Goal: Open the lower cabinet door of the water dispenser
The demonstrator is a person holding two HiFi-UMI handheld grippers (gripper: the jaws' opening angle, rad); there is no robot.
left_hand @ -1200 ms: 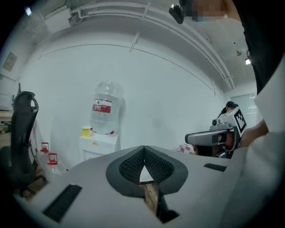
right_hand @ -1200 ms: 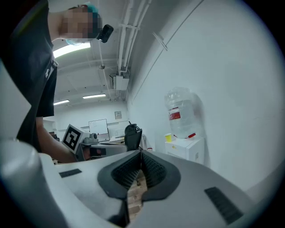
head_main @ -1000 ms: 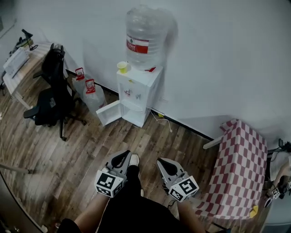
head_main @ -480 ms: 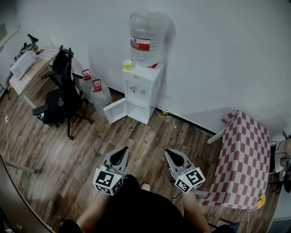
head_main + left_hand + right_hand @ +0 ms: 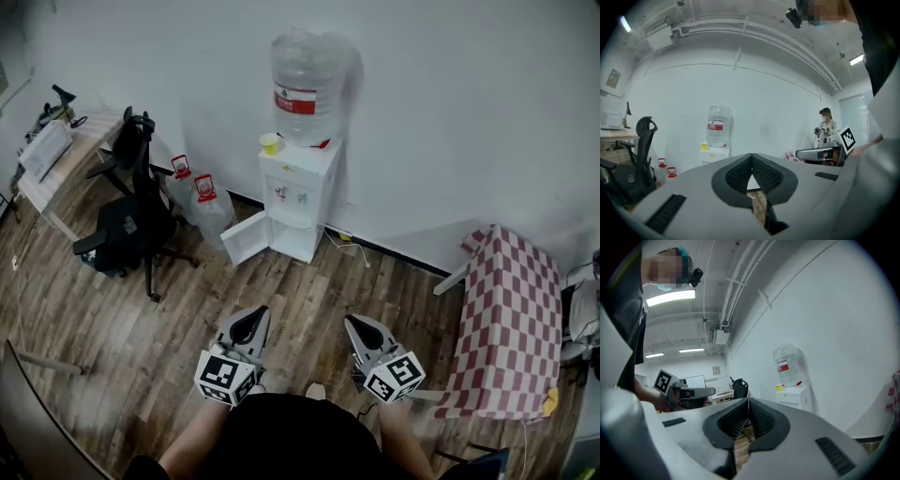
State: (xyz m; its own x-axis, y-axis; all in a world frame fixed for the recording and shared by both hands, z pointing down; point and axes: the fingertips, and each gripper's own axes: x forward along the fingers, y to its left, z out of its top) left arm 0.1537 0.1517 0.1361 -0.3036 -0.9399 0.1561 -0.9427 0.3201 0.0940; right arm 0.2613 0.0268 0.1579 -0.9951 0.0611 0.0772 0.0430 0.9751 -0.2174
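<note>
Well, our left gripper (image 5: 255, 317) and right gripper (image 5: 359, 324) sit closed, empty. White lower cabinet door (image 5: 246, 238) on the boxy white water dispenser (image 5: 300, 192) looks ajar; swinging it wider, we could knock the clear red-capped jugs (image 5: 210, 210).

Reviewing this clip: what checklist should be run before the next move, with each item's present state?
1. Lower cabinet door of the water dispenser open: ok, it stands swung out to the dispenser's left.
2. Left gripper empty: ok, jaws together with nothing between them.
3. Right gripper empty: ok, jaws together with nothing between them.
4. Grippers near the dispenser: not ok, both are held well back from it across the wood floor.
5. Obstacles by the door: ok, the office chair and spare water jugs stand off to its left.
6. Cabinet contents: cannot tell, the inside is too small to make out.
</note>
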